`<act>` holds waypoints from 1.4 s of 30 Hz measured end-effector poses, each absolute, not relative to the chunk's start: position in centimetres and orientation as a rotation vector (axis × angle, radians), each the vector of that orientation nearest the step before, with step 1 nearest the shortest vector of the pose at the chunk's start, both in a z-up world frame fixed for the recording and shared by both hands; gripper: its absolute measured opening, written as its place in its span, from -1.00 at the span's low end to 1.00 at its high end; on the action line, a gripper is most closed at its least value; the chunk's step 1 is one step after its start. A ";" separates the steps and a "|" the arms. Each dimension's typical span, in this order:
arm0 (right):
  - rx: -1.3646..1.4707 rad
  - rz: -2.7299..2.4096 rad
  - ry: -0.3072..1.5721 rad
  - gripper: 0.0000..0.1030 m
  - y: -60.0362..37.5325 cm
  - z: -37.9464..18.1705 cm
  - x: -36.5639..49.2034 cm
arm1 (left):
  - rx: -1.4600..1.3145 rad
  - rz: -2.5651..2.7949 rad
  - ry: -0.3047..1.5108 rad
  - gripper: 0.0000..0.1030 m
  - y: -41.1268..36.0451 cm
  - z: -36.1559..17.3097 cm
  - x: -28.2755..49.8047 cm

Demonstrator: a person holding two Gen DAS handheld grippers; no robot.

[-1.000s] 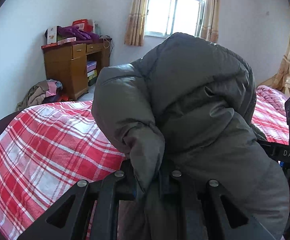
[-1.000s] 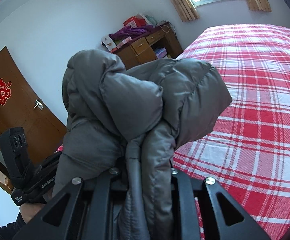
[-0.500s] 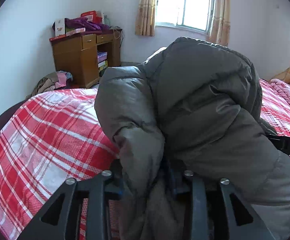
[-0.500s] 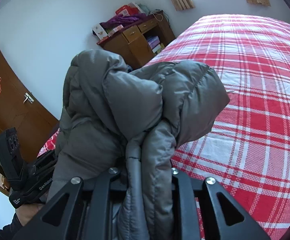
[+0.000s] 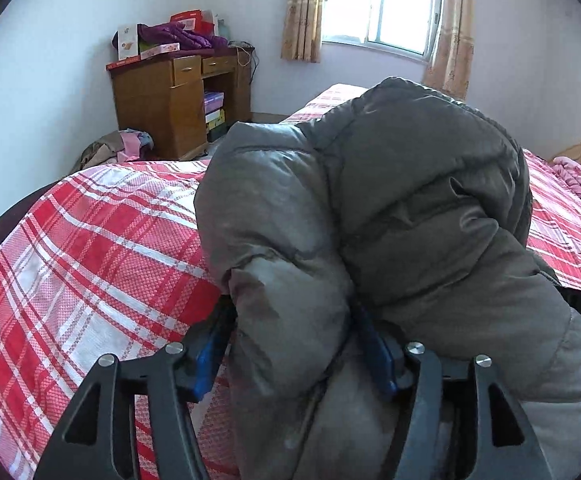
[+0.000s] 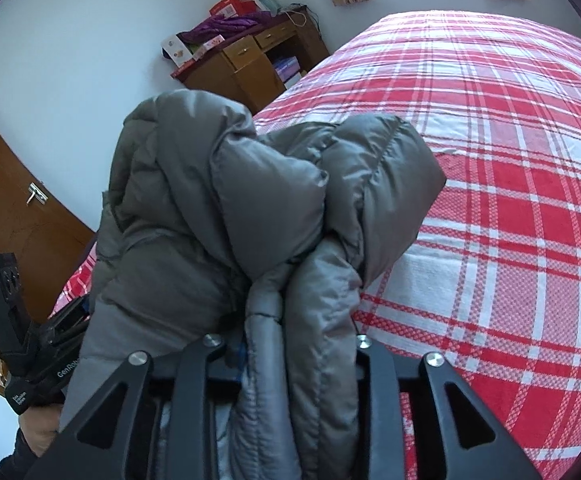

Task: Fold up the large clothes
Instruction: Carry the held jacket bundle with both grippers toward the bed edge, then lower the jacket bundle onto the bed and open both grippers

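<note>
Opening: two grippers, left gripper (image 5: 294,344) and right gripper (image 6: 294,344), around one jacket (image 5: 390,208).

Down jacket (image 5: 390,220) bunched on the bed's near edge (image 5: 90,260), a fold of it between each gripper's jaws: left gripper (image 5: 290,344), right gripper (image 6: 294,344). Table (image 5: 162,108) against the far wall left of the window (image 5: 386,4), boxes and clothes (image 5: 178,36) on top. Clothes pile (image 5: 118,148) on the floor beside it.

The grey down jacket (image 5: 410,208) hides much of the bed (image 5: 90,260) from us and runs off the bottom edge of both views. Its bulk covers the right gripper's (image 6: 290,344) fingertips, so we cannot tell whether they press the fabric.
</note>
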State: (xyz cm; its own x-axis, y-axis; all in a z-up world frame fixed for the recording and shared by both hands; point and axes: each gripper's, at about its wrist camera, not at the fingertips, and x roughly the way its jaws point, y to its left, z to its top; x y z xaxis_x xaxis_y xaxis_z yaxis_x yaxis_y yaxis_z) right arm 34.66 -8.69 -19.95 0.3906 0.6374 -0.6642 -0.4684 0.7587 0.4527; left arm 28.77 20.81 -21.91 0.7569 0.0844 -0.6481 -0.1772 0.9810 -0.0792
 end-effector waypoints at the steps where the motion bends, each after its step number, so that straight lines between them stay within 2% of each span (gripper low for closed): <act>1: 0.200 0.707 0.934 -0.35 -8.6 -20.0 34.7 | -0.140 0.145 0.700 0.27 20.8 -22.0 28.8; 5: 0.202 0.700 0.944 -0.29 -8.6 -20.8 35.0 | -0.144 0.155 0.706 0.33 20.7 -22.2 29.1; 10: 0.205 0.690 0.952 -0.18 -8.5 -21.4 35.3 | -0.151 0.178 0.709 0.51 20.7 -22.6 29.2; 19: 0.178 0.670 0.942 -0.08 -7.9 -21.6 35.1 | -0.169 0.198 0.712 0.68 21.2 -23.0 29.2; 32: 0.147 0.620 0.947 0.13 -7.3 -22.0 35.1 | -0.176 0.224 0.724 0.77 21.3 -22.8 29.0; 37: 0.095 0.576 0.911 0.14 -7.4 -20.3 34.0 | -0.166 0.262 0.689 0.77 21.4 -19.2 26.2; 39: 0.080 0.565 0.881 0.23 -7.8 -18.8 32.9 | -0.173 0.255 0.638 0.77 21.2 -17.0 24.1; 41: 0.065 0.541 0.825 0.55 -8.6 -16.9 31.4 | -0.178 0.243 0.609 0.77 20.9 -15.1 22.0; 42: 0.064 0.531 0.799 0.59 -9.0 -16.1 30.6 | -0.175 0.246 0.605 0.77 20.7 -14.2 21.1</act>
